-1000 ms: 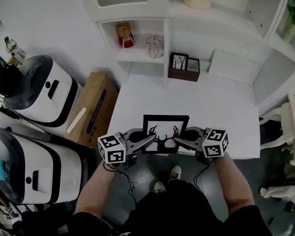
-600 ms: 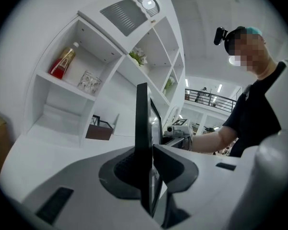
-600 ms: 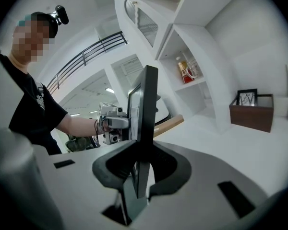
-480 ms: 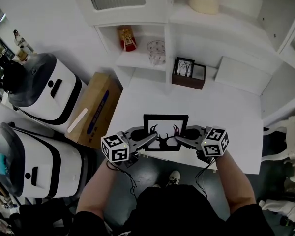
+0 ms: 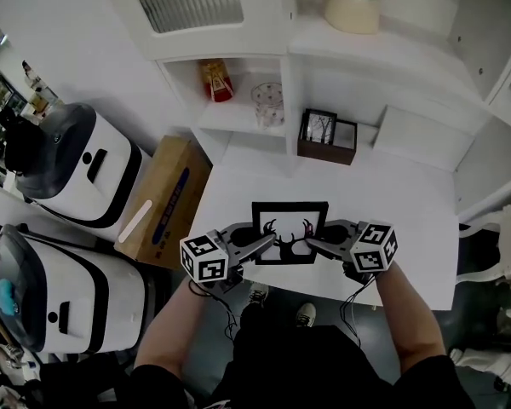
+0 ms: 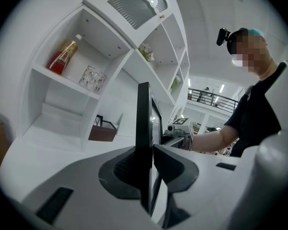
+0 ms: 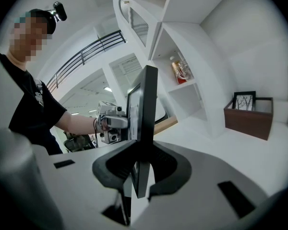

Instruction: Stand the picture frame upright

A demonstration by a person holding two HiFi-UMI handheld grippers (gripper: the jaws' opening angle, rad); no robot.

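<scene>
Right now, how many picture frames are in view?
2. A large black frame is near the table's front edge; a smaller frame stands in the brown box at the back. Others may be hidden.

Object: picture frame (image 5: 289, 231), rectangular, with a black border round a white picture.
Motif: black silhouette of an antlered deer head, with small red marks by the antlers.
Pose: upright, picture side turned toward the wearer; edge-on and vertical in both gripper views.
Place: near the front edge of the white table (image 5: 392, 194).
Contact with the tabletop: not discernible.
</scene>
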